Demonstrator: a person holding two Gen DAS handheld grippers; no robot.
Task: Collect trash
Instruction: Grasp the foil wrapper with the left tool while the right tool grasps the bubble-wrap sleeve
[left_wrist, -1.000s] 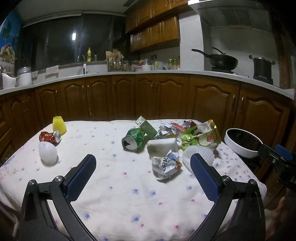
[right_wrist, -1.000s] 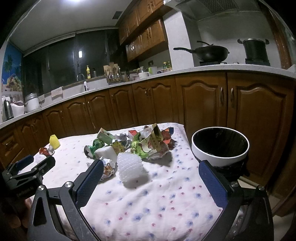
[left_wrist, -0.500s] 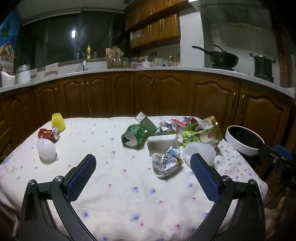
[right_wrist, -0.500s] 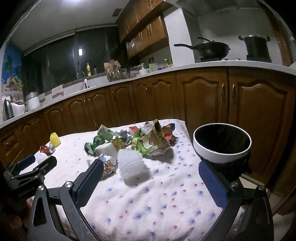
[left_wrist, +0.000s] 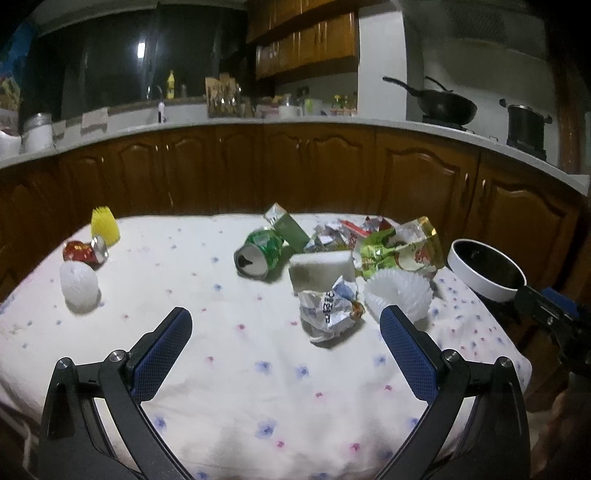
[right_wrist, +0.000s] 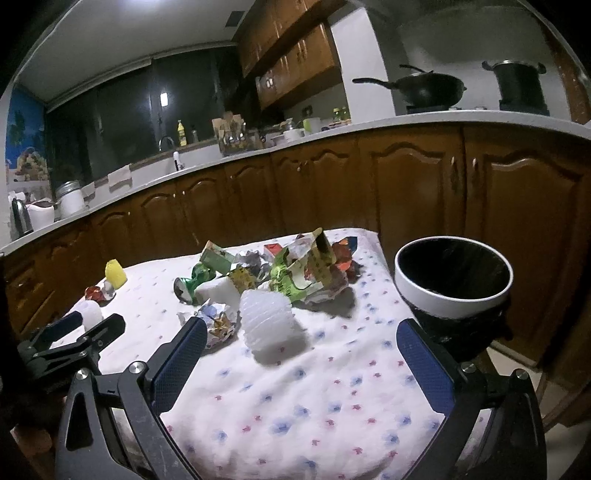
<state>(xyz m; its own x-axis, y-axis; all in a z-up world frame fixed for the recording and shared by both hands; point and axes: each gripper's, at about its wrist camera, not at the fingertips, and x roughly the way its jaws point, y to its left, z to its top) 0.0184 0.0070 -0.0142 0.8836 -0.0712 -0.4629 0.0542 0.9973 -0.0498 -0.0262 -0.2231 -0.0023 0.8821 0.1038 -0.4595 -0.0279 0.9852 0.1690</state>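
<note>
Both my grippers are spread wide, empty. The white foam fruit net (right_wrist: 271, 323) lies on the worktop (right_wrist: 332, 406) just ahead of my right gripper (right_wrist: 301, 352), long axis slanting away leftward; the bin (right_wrist: 453, 280) stands right.

The right tongs (right_wrist: 301, 334) hover wide open above the table (right_wrist: 314, 398). A white foam net (right_wrist: 271, 325) lies just beyond them. The bin (right_wrist: 453, 282) stands right of the net.
</note>
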